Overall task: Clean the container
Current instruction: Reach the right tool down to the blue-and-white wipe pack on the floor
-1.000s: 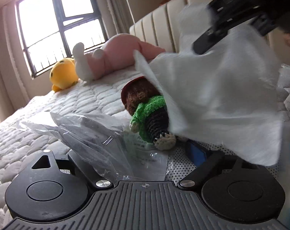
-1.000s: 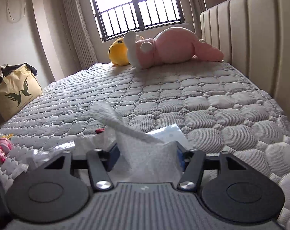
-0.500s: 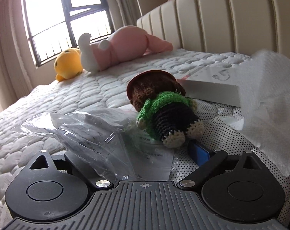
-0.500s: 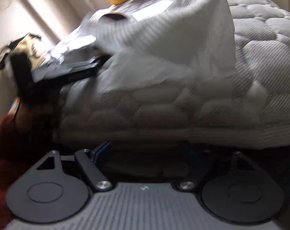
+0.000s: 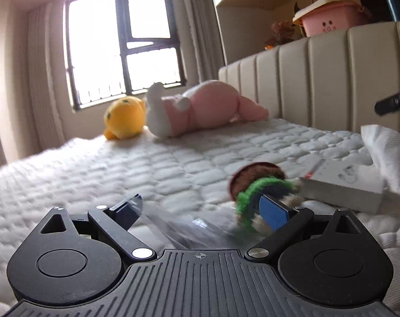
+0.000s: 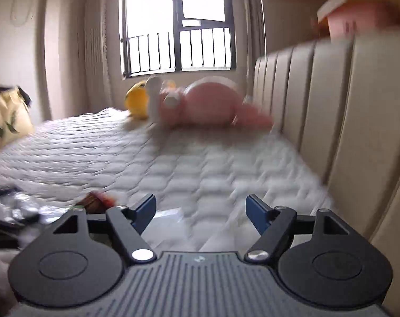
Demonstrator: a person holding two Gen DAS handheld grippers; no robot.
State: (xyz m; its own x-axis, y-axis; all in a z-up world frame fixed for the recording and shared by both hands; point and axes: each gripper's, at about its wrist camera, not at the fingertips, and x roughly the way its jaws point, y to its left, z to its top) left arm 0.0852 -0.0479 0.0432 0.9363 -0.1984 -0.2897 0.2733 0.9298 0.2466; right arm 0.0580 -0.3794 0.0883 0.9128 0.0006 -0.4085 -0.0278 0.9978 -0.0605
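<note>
Seemingly flat, white box (image 5: 342, 187) lies lengthwise toward the headboard (image 5: 318, 79).

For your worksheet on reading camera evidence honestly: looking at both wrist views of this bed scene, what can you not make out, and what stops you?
- Crocheted doll, left wrist view: motion blur, and the left gripper's blue pad covers its lower part.
- Clear plastic bag, left wrist view: smeared; contents unreadable.
- White tissue: cut by the right edge.
- Right gripper, right wrist view: open and empty; the whole frame is blurred.
- Pink container: whether it is clean, too far to tell.
</note>
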